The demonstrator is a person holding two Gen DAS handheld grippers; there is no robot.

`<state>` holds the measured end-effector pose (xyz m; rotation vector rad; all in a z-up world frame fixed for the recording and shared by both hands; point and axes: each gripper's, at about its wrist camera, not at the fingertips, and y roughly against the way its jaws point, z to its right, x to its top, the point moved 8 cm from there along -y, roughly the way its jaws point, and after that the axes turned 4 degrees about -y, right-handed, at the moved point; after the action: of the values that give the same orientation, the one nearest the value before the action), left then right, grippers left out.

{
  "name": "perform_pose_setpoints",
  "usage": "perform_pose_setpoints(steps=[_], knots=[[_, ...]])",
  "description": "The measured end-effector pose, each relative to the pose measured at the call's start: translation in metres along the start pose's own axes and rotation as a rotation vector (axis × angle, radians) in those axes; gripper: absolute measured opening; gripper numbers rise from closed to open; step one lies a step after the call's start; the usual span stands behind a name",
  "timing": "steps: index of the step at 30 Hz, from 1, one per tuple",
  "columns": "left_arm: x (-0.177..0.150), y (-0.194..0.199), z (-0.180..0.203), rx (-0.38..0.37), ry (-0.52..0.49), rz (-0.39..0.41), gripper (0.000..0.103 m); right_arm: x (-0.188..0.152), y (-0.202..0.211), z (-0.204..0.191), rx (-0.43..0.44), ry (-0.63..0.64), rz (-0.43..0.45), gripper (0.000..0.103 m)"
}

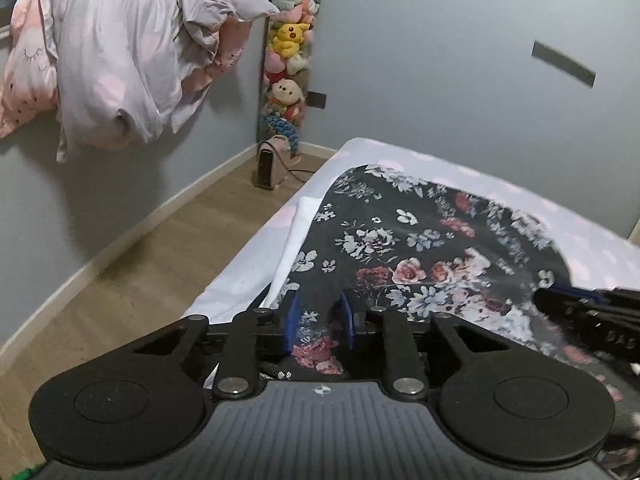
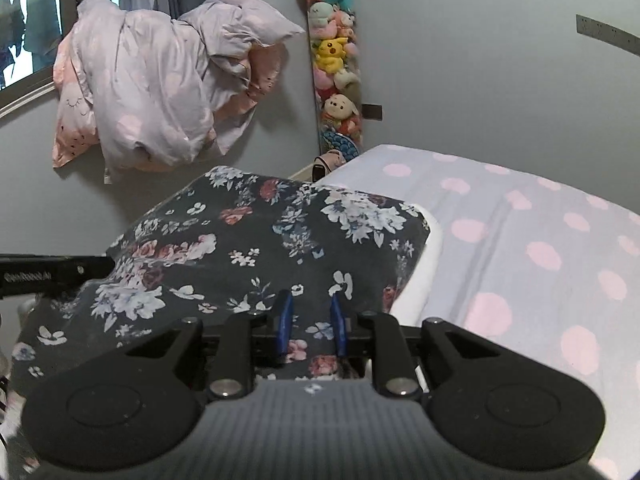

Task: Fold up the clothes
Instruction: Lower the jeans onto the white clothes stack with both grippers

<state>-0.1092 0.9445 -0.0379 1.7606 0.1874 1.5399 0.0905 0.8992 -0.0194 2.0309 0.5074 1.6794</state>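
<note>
A dark floral garment (image 1: 420, 240) (image 2: 260, 240) lies spread on a bed with a lilac sheet dotted in pink (image 2: 520, 240). A white cloth (image 1: 296, 232) (image 2: 424, 276) shows from under its edges. My left gripper (image 1: 320, 318) is at the garment's near edge by the bed's left side. Its blue pads stand a little apart with floral fabric between them, not pinched. My right gripper (image 2: 310, 320) sits the same way at the near edge further right, pads apart over the fabric. Each gripper shows at the edge of the other's view.
The wooden floor (image 1: 140, 260) runs along the bed's left side to a small heater (image 1: 270, 164) in the corner. A tall column of plush toys (image 1: 288, 60) stands there. Bundled lilac and pink bedding (image 1: 120, 60) hangs by the window.
</note>
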Motion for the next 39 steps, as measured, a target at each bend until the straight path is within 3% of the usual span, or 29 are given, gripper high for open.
perform_pose_setpoints(steps=[8,11,16,22,28,34,37,39], knots=[[0.001,0.035,-0.004,0.026,-0.005,0.016,0.025,0.001,0.014,-0.009,-0.031,0.019,-0.019,0.024],[0.003,0.057,-0.004,0.041,-0.029,0.035,0.026,0.001,0.043,-0.010,-0.023,0.028,0.004,0.032],[0.005,0.105,0.003,0.051,-0.040,0.057,0.029,0.004,0.086,-0.013,-0.033,0.017,0.013,0.033],[0.008,0.165,0.018,0.078,-0.076,0.084,0.031,0.014,0.149,-0.023,-0.045,0.034,0.043,0.043],[0.001,0.233,0.037,0.109,-0.120,0.115,0.039,0.015,0.220,-0.039,-0.046,0.044,0.066,0.045],[-0.008,0.304,0.055,0.113,-0.142,0.162,0.054,0.007,0.298,-0.054,-0.033,0.033,0.090,0.049],[-0.014,0.342,0.065,0.104,-0.133,0.205,0.063,-0.001,0.341,-0.062,-0.022,0.018,0.109,0.053],[-0.021,0.367,0.071,0.094,-0.126,0.241,0.075,-0.010,0.367,-0.066,-0.001,0.012,0.120,0.057]])
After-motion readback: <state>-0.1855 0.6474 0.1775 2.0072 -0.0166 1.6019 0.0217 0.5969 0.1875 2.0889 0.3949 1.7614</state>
